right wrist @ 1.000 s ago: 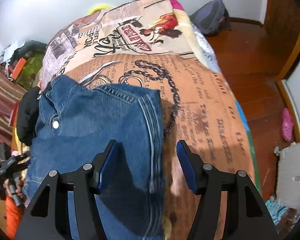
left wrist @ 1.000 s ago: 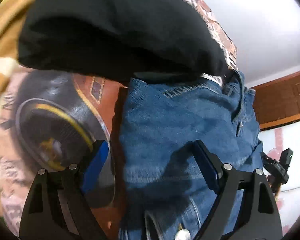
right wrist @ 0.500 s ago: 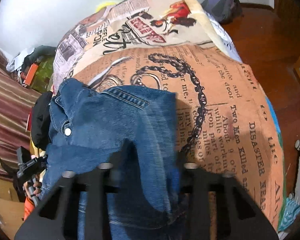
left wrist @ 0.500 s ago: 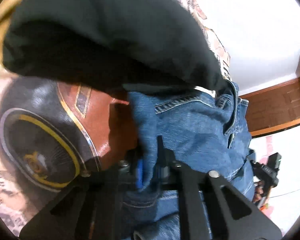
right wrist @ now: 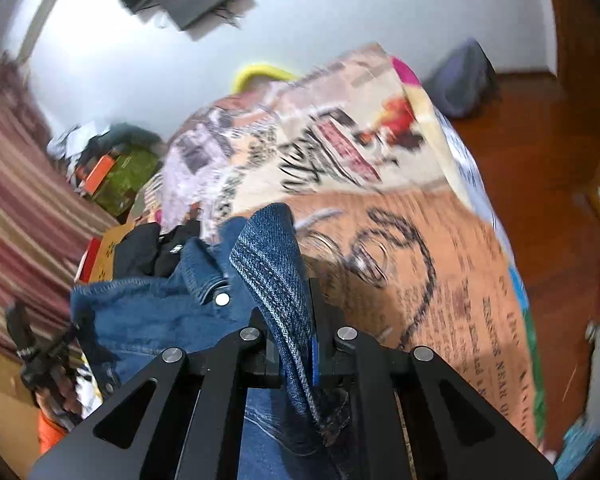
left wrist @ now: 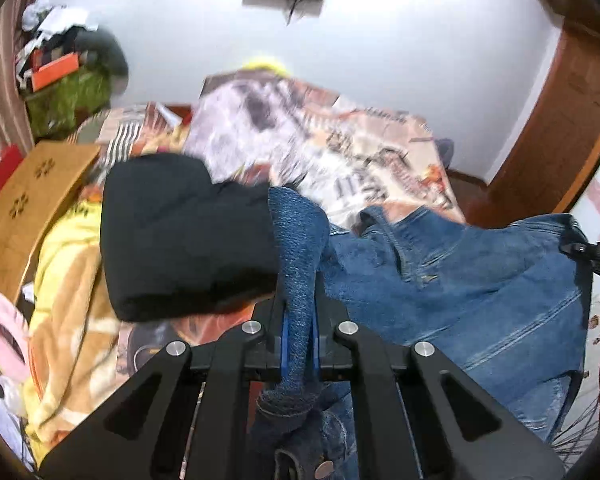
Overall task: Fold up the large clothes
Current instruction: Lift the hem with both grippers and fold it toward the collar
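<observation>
Both corners pinched: your left hand-held gripper [left wrist: 299, 344] and right hand-held gripper [right wrist: 294, 354] clamp the jeans [left wrist: 480, 280] waistband above the bed [right wrist: 440, 280]; next, carry it over evenly to fold.

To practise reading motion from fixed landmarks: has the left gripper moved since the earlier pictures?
Yes. The left gripper, shut on the jeans, has risen: the wall now fills the upper view, and the black garment sits lower.

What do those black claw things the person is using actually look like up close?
Each is a matte black gripper: the left gripper and the right gripper look alike. Two flat angular arms with long cut-out slots fan out from the bottom of the view, joined by round silver rivets. The fingers carry blue pads on their inner faces. No cables show on them.
</observation>
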`<state>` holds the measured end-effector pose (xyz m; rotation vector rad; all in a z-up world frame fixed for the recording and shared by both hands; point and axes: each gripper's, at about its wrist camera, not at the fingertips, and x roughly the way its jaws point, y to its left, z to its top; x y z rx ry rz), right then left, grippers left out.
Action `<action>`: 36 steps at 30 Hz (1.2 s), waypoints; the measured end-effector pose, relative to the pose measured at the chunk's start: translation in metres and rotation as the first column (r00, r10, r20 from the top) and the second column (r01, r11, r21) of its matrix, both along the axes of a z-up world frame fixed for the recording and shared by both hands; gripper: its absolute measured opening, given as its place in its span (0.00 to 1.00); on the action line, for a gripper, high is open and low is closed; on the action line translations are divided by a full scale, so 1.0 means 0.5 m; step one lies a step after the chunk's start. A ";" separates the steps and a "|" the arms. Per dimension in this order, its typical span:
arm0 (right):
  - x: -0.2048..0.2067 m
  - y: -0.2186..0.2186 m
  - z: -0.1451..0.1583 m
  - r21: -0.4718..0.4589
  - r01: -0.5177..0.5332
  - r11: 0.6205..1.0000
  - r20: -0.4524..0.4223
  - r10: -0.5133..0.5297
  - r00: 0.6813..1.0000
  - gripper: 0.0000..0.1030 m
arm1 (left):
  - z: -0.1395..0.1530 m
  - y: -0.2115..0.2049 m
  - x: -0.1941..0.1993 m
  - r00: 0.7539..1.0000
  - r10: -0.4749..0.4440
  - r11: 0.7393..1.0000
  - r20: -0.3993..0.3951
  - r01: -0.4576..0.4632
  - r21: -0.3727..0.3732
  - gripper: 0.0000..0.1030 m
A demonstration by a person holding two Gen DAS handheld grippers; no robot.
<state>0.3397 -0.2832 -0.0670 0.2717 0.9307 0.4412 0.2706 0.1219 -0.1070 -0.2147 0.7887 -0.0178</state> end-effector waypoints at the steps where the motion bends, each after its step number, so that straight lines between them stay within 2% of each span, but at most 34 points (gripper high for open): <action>1: -0.003 0.009 0.022 -0.006 -0.014 1.000 0.029 0.014 0.999 0.07 | 0.019 -0.007 -0.002 1.000 -0.009 1.000 0.019 0.009 0.002 0.07; 6: 0.022 0.033 0.063 -0.023 -0.037 0.999 0.095 0.039 0.995 0.07 | 0.055 -0.017 0.026 0.998 -0.029 0.999 0.059 0.028 0.025 0.07; 11: 0.084 0.037 0.033 -0.072 -0.015 0.997 0.071 0.020 0.997 0.07 | 0.033 0.001 0.090 0.999 -0.009 1.000 0.039 0.008 0.028 0.07; 16: 0.150 0.005 -0.057 -0.096 0.039 0.995 -0.033 -0.043 0.999 0.07 | -0.046 0.039 0.157 0.998 0.029 0.999 -0.051 -0.026 0.047 0.07; 20: 0.193 -0.032 -0.146 -0.096 0.091 0.991 -0.141 -0.104 0.985 0.07 | -0.125 0.074 0.190 0.987 0.079 0.995 -0.138 -0.071 0.066 0.07; 23: 0.207 -0.049 -0.206 -0.111 0.104 0.988 -0.204 -0.125 0.971 0.07 | -0.184 0.104 0.205 0.976 0.098 0.995 -0.194 -0.096 0.017 0.08; 25: 0.209 -0.053 -0.242 -0.111 0.096 0.989 -0.235 -0.120 0.965 0.07 | -0.208 0.115 0.204 0.975 0.095 0.995 -0.203 -0.101 -0.022 0.08; 27: 0.206 -0.052 -0.252 -0.111 0.085 0.990 -0.230 -0.109 0.967 0.07 | -0.214 0.114 0.200 0.977 0.093 0.995 -0.192 -0.099 -0.023 0.09; 29: 0.199 -0.048 -0.242 -0.128 0.082 0.988 -0.210 -0.108 0.972 0.08 | -0.212 0.105 0.196 0.979 0.090 0.996 -0.183 -0.090 0.008 0.11; 33: 0.186 -0.038 -0.215 -0.180 0.075 0.981 -0.169 -0.106 0.980 0.12 | -0.202 0.095 0.192 0.976 0.095 0.995 -0.195 -0.085 0.057 0.13; 36: 0.166 -0.036 -0.186 -0.204 0.070 0.976 -0.142 -0.100 0.985 0.12 | -0.186 0.096 0.183 0.969 0.123 0.990 -0.213 -0.106 0.088 0.18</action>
